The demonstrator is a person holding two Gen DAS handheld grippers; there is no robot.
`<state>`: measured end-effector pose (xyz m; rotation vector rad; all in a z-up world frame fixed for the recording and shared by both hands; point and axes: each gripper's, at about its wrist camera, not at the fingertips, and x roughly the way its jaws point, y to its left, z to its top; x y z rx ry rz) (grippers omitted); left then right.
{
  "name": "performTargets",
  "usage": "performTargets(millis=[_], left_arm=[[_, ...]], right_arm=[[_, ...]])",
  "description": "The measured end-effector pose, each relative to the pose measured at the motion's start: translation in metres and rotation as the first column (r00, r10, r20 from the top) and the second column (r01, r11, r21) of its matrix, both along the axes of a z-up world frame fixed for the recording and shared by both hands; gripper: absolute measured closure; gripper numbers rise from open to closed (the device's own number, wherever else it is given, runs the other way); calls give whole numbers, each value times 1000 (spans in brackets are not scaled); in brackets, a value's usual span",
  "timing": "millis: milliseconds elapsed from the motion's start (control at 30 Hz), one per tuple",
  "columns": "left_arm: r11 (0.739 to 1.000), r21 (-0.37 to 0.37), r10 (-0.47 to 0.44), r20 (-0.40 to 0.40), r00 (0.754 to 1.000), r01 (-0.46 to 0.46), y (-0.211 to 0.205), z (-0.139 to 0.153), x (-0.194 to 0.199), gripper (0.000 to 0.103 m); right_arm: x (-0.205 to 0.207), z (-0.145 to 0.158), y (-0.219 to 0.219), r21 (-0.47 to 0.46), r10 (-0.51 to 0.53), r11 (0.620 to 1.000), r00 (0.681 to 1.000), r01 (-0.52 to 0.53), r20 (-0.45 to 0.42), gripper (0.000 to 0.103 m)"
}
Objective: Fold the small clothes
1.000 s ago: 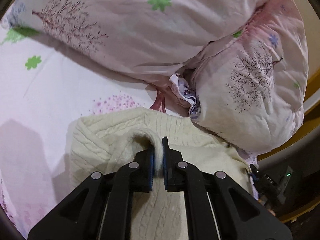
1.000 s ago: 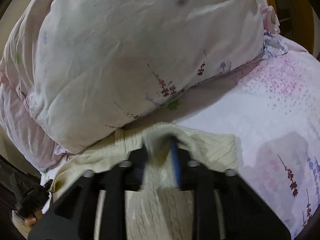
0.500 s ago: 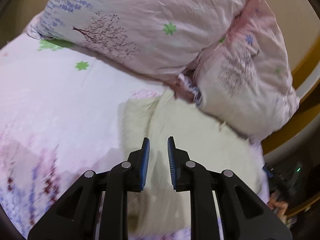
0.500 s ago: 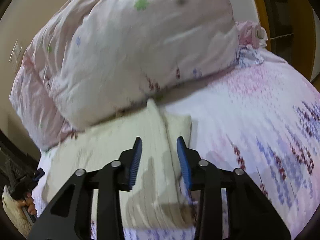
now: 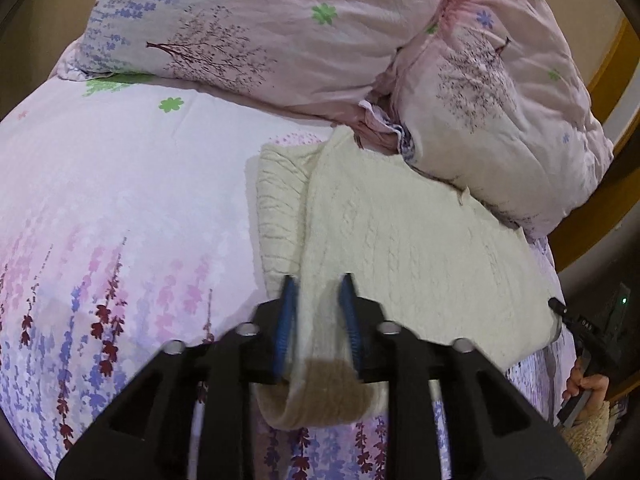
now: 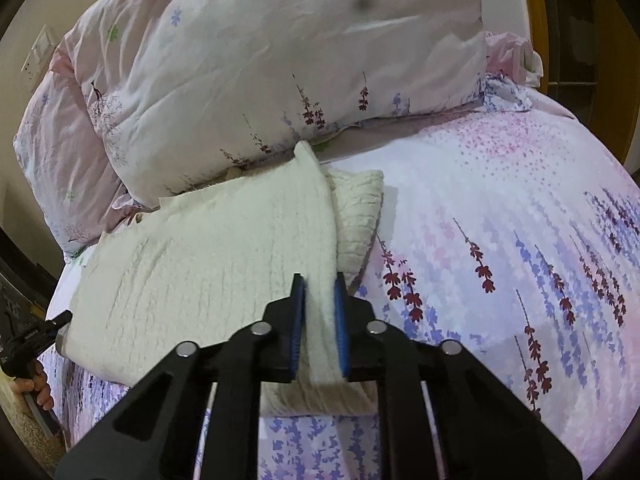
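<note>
Sweater: a cream cable-knit sweater [image 5: 420,240] lies on the bed, folded lengthwise so one half sits on top of the other, with a narrower ribbed strip of the lower layer showing along one long side.
Place: it lies by the edge of the bed nearest the wooden frame, its far end right up against the pillows.
Fold line: a raised ridge runs the length of the sweater, from the tongs to its far corner, which pokes up against the pillows.
Left tongs: the left tongs [image 5: 316,312] are part open, the blue pads [image 5: 285,320] standing either side of the sweater's near hem; the knit passes between them and hangs over the crossbar behind. Whether the pads actually press on it I cannot tell, as this part is blurred.
Right tongs: the right tongs [image 6: 320,312] are closed further, with a thick band of the sweater's near edge filling the gap between the pads.
Bed: the sheet [image 5: 120,200] is pale pink with purple and dark red flower sprigs.
Pillows: two plump pink pillows [image 5: 280,32] with tree prints are stacked at the far end of the bed.
Hand: a hand [image 5: 588,388] in a fleecy cuff grips a black handle at the bed's edge.
</note>
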<state>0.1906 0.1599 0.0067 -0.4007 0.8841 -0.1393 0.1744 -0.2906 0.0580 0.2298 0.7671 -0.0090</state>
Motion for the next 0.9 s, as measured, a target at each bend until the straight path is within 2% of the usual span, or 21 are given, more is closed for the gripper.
performTargets(millis=[67,133,300,433,533,667,767,867,900], left_arm=[[1000,11,-6,8,1000,6,-2,1,-2,98],[1000,3,-6,17,1000,6,0,4,-5,98],[1000,-13,-26,33,999,26,5,12,-14,99],[999,6,-32,15,999,32,7,5,-20,99],[1000,-2,-21,-7,1000,21,10,-5,-17,99],[1000,1,-15,-5,1000,15,8,-4,-14,98],[1000,4,-9,9,1000,9,10,3,-17,98],[1000,16,20,61,998,-21,12,19,-21,86],[1000,18,22,81,996,-24,11,23,-22,78]], right_arm=[[-3,4,1,-3,-4,1000,1000,4,17,96],[-6,8,2,-7,-9,1000,999,9,36,99],[-21,18,8,-36,0,999,996,3,84,99],[-26,8,5,-56,-38,998,998,40,46,99],[-19,-8,-2,-62,-77,995,997,75,-18,99],[-13,-8,4,-92,-76,993,996,72,-38,93],[-15,4,3,-71,-81,994,997,81,2,84],[-16,17,5,-69,-65,995,996,69,56,81],[-14,18,9,-73,-49,996,997,53,56,81]])
